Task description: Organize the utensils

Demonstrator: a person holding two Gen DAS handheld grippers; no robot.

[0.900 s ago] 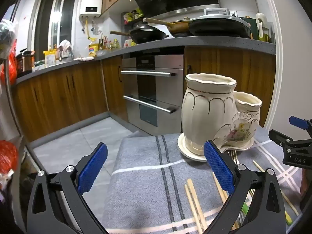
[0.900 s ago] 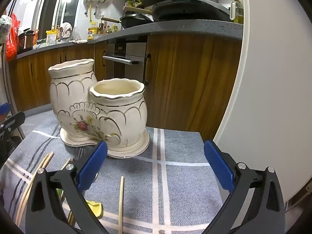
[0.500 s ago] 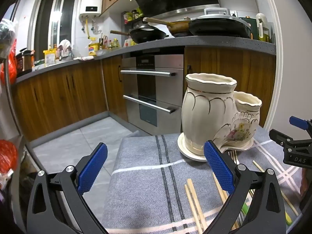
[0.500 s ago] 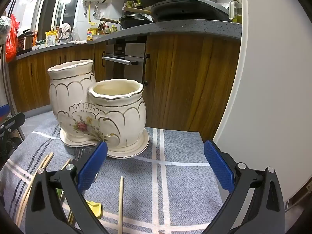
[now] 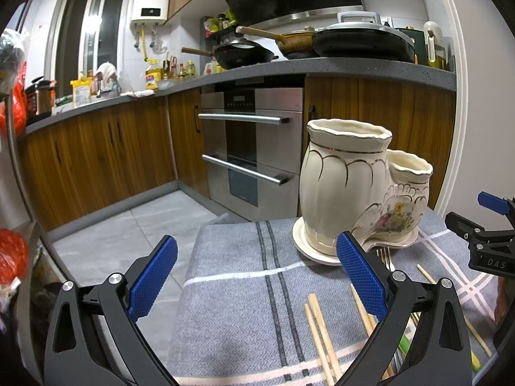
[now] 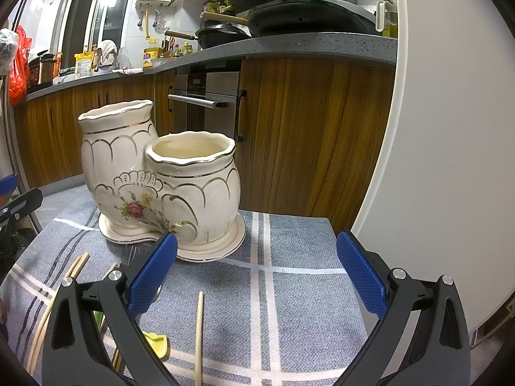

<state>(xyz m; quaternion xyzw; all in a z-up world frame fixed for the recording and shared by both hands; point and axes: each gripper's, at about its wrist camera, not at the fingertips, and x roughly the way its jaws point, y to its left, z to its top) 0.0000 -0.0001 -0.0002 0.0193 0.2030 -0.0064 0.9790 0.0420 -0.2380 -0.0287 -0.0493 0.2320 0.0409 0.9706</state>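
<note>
Both the left gripper [image 5: 256, 278] and right gripper [image 6: 256, 276] are hovering wide open and empty; chopsticks [image 5: 322, 334] are lying on the grey tablecloth [image 6: 289, 289] near its front edge, just before the ceramic holder [image 6: 161, 177] – I'd pinch one stick mid-length, keeping jaws level

"DAS" in white letters on the black body of the right gripper [image 5: 489, 222], seen right of the left gripper [image 5: 257, 276]. Water heater [image 5: 150, 0] far ahead, upper left: display digits, roughly "45", unclear.
</note>
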